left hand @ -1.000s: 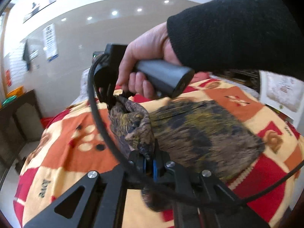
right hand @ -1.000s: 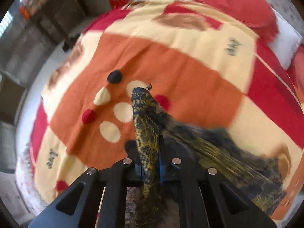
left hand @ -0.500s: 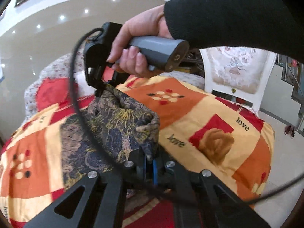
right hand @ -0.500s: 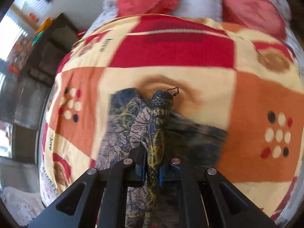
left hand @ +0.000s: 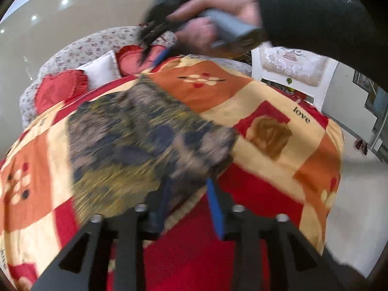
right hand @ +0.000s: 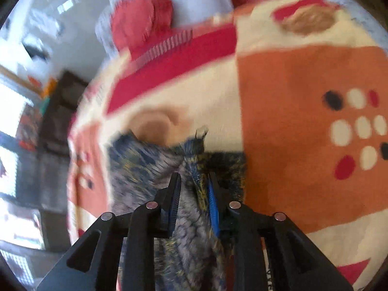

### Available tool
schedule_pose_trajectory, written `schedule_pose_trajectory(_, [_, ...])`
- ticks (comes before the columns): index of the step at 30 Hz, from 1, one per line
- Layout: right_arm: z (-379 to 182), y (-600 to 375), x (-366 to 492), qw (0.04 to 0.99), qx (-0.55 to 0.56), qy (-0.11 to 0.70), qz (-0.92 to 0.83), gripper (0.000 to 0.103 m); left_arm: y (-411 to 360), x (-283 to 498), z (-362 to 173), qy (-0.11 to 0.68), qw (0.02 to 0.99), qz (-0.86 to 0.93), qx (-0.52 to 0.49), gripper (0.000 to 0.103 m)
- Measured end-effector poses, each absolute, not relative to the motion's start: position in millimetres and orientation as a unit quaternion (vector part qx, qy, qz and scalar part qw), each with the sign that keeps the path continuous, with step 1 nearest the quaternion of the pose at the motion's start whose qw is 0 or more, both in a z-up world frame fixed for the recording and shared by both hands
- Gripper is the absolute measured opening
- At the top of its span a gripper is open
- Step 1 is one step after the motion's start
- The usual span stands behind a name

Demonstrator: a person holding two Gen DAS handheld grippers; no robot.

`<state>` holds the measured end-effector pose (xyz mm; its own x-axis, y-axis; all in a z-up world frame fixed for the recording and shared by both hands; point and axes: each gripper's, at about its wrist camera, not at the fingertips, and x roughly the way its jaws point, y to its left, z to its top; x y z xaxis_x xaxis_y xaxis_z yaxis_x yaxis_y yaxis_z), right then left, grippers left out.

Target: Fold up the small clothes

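Both jaws spread, nothing held: left hand-held gripper & right hand-held gripper. Patterned cloth lies mid-bed, on blanket. I'd smooth it flat, then pinch corners w/ edges aligned before next fold.

Patchwork blanket, patterned cloth on it

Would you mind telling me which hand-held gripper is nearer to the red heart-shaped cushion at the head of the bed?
Right. The right hand-held gripper hovers beside the red heart-shaped cushion; the left hand-held gripper sits at the patterned garment's near edge, farther away.
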<state>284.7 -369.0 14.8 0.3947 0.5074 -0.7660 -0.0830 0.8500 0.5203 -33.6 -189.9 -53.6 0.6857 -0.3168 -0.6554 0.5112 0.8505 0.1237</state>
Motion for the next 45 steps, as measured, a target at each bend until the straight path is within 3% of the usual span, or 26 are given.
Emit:
schedule_pose_trajectory(5, [59.6, -371.2, 207.9, 0.873, 0.118, 0.436, 0.184, 0.046, -131.9, -20.6, -33.1, 0.316, 0.932, -0.154, 0.092, 0.035])
schedule_pose_trajectory(9, [35.9, -331.5, 132.9, 0.885, 0.033, 0.399, 0.236, 0.045, -115.9, 28.8, -43.9, 0.369, 0.921, -0.119, 0.025, 0.006])
schedule_pose_trajectory(11, [9.6, -318.0, 110.9, 0.887, 0.001, 0.409, 0.216, 0.031, -116.8, 41.2, -70.1, 0.419, 0.902, -0.103, 0.025, 0.002])
schedule_pose_trajectory(12, [-4.0, -320.3, 103.8, 0.886, -0.008, 0.416, 0.206, 0.03, -122.2, 41.4, -82.1, 0.431, 0.896, -0.103, 0.031, 0.0])
schedule_pose_trajectory(16, [-66.0, -315.4, 79.2, 0.877, -0.026, 0.444, 0.182, 0.03, -130.1, 16.7, -96.9, 0.408, 0.905, -0.099, 0.073, 0.001])
schedule_pose_trajectory(19, [-73.6, -329.5, 74.6, 0.875, 0.014, 0.442, 0.195, 0.034, -125.1, 21.9, -82.1, 0.419, 0.9, -0.109, 0.057, 0.001])
schedule_pose_trajectory(22, [-57.7, -333.5, 93.8, 0.842, 0.027, 0.5, 0.202, 0.034, -111.5, 44.1, -44.0, 0.392, 0.914, -0.104, 0.019, 0.001])
schedule_pose_trajectory(27, [1.9, -326.5, 135.1, 0.89, 0.054, 0.427, 0.152, 0.034, -120.2, 139.0, 6.7, 0.346, 0.935, -0.071, 0.016, 0.017])
schedule_pose_trajectory(33, [-11.4, -287.4, 214.8, 0.908, 0.092, 0.405, 0.058, 0.036, -133.8, 243.3, -42.7, 0.432, 0.902, -0.016, 0.001, 0.017])
schedule_pose_trajectory(38, [-54.0, -279.0, 241.9, 0.904, 0.074, 0.419, 0.043, 0.04, -134.5, 242.6, -66.6, 0.41, 0.912, -0.012, 0.006, 0.017])
schedule_pose_trajectory(43, [-57.3, -278.7, 237.0, 0.91, 0.073, 0.405, 0.044, 0.042, -114.8, 246.1, -54.2, 0.428, 0.902, -0.054, -0.032, 0.018])
schedule_pose_trajectory(44, [-57.8, -277.4, 238.1, 0.912, 0.071, 0.403, 0.043, 0.042, -103.2, 240.1, -46.7, 0.426, 0.901, -0.074, -0.038, 0.02])
schedule_pose_trajectory(45, [-57.5, -276.4, 236.1, 0.913, 0.069, 0.399, 0.043, 0.042, -96.0, 232.9, -42.3, 0.42, 0.903, -0.082, -0.037, 0.034])
